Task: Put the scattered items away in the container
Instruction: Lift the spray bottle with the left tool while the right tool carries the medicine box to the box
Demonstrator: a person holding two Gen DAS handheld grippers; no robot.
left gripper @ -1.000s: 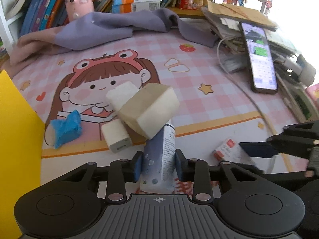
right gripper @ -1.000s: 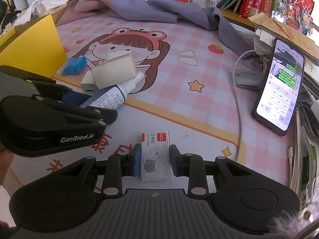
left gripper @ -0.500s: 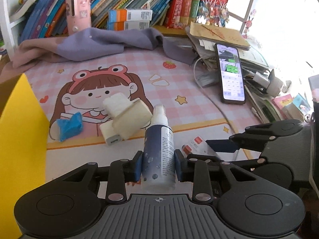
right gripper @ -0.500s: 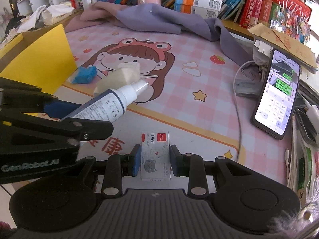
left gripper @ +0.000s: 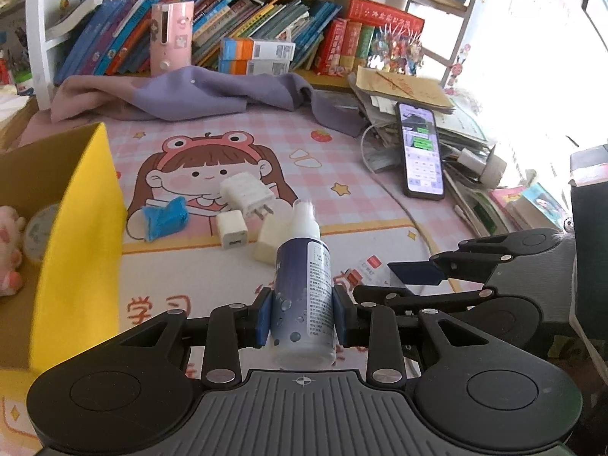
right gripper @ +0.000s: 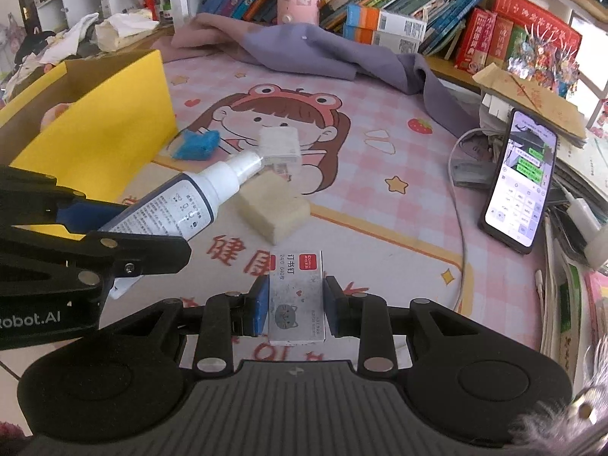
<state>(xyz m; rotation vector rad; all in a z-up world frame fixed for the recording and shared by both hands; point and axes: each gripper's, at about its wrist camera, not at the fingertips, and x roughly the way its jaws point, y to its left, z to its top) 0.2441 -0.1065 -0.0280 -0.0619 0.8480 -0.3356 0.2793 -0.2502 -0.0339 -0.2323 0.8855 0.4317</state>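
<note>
My left gripper (left gripper: 302, 317) is shut on a dark blue spray bottle (left gripper: 304, 273) with a white nozzle, held above the mat. My right gripper (right gripper: 296, 309) is shut on a small grey staple box (right gripper: 296, 285) with a cat picture, also lifted. The yellow cardboard container (left gripper: 87, 228) stands open at the left, seen too in the right wrist view (right gripper: 110, 125). On the mat lie a white plug adapter (left gripper: 247, 192), a small white charger cube (left gripper: 232, 230), a beige block (right gripper: 273, 211) and a crumpled blue piece (left gripper: 167, 218).
A pink plush toy (left gripper: 7, 250) lies inside the container. A lit phone (left gripper: 421, 155) leans on a paper pile at the right, with a white cable (right gripper: 458, 205) beside it. A purple cloth (left gripper: 197, 93) and a row of books (left gripper: 266, 34) line the back.
Both grippers have risen and drawn back with their loads. The bottle has come away from the beige block, and the container's inside now shows at the left.
</note>
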